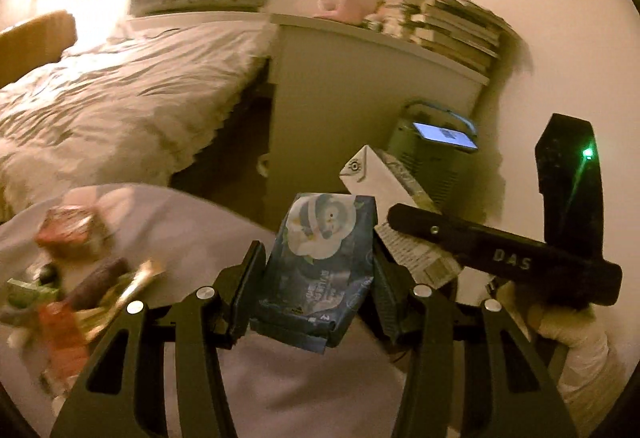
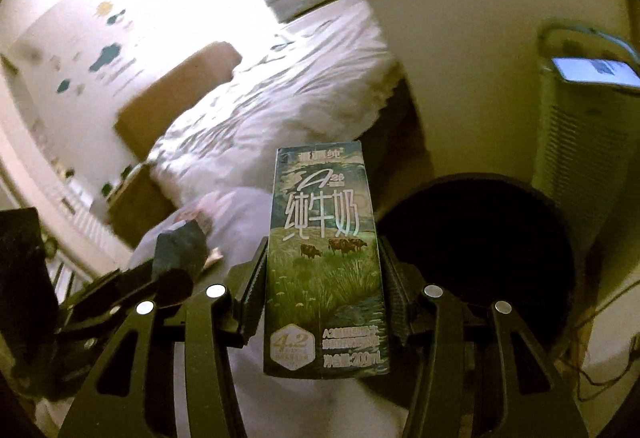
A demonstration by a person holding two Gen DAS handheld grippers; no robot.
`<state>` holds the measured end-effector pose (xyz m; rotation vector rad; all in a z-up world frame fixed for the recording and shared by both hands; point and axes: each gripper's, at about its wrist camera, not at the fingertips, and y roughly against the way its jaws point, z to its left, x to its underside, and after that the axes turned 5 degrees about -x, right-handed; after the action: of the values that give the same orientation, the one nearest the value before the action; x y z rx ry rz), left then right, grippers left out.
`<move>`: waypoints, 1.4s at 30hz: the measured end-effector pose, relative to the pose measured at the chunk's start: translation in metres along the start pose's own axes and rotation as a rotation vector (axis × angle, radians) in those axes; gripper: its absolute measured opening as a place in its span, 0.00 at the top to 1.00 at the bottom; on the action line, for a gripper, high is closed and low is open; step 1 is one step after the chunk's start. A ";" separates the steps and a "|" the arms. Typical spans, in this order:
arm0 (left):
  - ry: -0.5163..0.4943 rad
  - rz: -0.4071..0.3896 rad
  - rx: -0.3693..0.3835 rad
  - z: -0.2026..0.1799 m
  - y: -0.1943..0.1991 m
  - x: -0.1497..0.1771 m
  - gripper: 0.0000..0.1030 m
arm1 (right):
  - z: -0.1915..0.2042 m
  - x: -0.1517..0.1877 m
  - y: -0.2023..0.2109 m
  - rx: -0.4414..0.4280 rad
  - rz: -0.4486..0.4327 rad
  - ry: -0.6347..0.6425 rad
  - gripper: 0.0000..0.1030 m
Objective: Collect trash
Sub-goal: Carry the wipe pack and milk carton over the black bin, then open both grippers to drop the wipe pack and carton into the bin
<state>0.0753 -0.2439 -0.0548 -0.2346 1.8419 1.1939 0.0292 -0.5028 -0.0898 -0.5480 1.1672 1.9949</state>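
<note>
Trash is held in both hands at this moment. Nearest in the left wrist view, the left hand-held gripper (image 1: 316, 274) is clamped on a dark blue snack packet (image 1: 320, 262), its pads pressed against the packet's two sides. In the right wrist view, the right hand-held gripper (image 2: 324, 286) is clamped on an upright milk carton (image 2: 326, 270), gripped by its narrow sides. Just beyond and to the right of the carton, a dark round bin opening (image 2: 476, 250) is seen, near the carton but not yet under it. To the near left, more litter (image 1: 76, 270) is left lying on a pale covered table (image 1: 192, 214), blurred. Farther off, a bed (image 1: 120, 94) with a rumpled quilt and a white cabinet (image 1: 360, 86) stacked with books are seen.

The step in hand is judged to be the carrying of two picked pieces toward the bin. Each piece must next be brought over the opening and the pads parted there.
</note>
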 end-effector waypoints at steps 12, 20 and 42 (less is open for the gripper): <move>-0.041 0.055 0.033 -0.044 -0.049 -0.009 0.51 | -0.070 -0.001 -0.007 0.074 0.003 -0.119 0.51; -0.052 0.079 0.031 -0.051 -0.064 -0.009 0.51 | -0.091 0.005 -0.014 0.089 0.021 -0.164 0.51; -0.075 0.037 0.005 -0.065 -0.059 -0.015 0.25 | -0.105 0.011 -0.010 0.142 0.018 -0.224 0.37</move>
<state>0.0800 -0.3308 -0.0727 -0.1515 1.7909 1.2078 0.0295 -0.5872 -0.1544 -0.2363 1.1660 1.9140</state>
